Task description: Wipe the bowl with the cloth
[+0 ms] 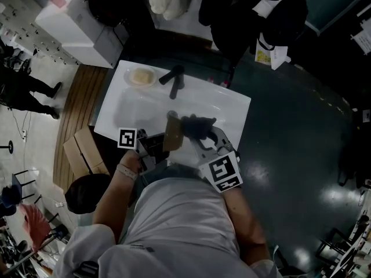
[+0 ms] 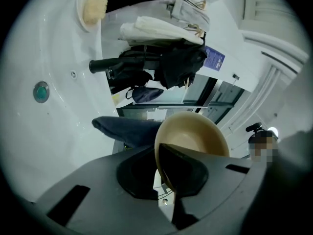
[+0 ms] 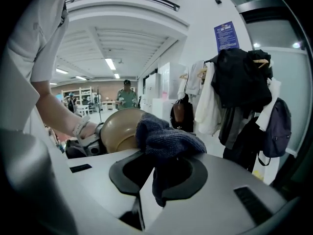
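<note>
Right now I am gripping the bowl [image 2: 195, 136] with the left gripper [image 2: 164, 166]. Its jaws are pinching the rim, one inside and one outside, so the bowl is standing on edge just ahead of that gripper, apparently lifted over the white table [image 1: 226, 106]. The right gripper [image 3: 155, 177] is clamping the cloth [image 3: 166, 141], which is bunching up over its jaws and hanging down between them. The cloth is sitting just beside the bowl, ahead and to the left of the right gripper, and I cannot tell whether the two are touching. I am judging the bowl to be light, stiff and smooth, so it is likely to twist in a rim pinch if I am pressing hard on its far side. I am favouring wiping close to the held rim. The cloth is looking soft, thick and knitted, easy to hold by a fold. I am counting one bowl, one cloth and two grippers. Beyond both grippers I am also counting one small plate [image 1: 141, 77] carrying a pale lump and one black handled tool [image 1: 174, 77].
</note>
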`<state>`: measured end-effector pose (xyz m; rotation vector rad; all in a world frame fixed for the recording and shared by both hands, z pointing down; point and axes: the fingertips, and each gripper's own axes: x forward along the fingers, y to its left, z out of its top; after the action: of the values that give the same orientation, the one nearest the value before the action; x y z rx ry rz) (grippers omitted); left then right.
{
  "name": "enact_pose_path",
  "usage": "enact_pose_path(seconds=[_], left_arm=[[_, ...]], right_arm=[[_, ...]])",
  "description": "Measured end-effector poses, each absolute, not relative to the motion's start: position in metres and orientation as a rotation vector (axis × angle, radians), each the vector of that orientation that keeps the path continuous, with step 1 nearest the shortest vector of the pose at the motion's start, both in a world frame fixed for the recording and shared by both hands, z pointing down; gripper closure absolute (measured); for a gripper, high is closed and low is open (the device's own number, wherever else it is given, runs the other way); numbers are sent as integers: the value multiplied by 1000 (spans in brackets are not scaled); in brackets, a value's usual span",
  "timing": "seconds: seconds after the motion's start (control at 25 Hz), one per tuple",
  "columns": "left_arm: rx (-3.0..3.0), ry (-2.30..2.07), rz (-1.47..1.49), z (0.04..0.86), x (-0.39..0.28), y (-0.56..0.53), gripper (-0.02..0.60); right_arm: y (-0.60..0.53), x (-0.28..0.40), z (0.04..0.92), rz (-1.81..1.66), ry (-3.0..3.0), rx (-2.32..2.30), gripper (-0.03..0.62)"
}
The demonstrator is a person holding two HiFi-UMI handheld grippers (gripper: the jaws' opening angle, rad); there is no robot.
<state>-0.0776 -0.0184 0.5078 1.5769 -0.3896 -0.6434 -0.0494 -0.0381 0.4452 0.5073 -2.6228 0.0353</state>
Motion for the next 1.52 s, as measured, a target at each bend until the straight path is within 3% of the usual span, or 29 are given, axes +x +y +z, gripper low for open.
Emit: enact_pose_path(seconds=[0.36, 0.84, 1.52], left_arm=[[1619, -306, -716, 486, -66, -11, 563], [1627, -502, -818, 478, -103, -40, 563], [1550, -562, -806, 498, -111, -46, 562]], right_arm=[[-38, -44, 468, 72, -2550, 470, 522], [9, -68, 478, -16, -2507, 212, 522], [-1, -70, 419, 83, -2731, 298, 522]])
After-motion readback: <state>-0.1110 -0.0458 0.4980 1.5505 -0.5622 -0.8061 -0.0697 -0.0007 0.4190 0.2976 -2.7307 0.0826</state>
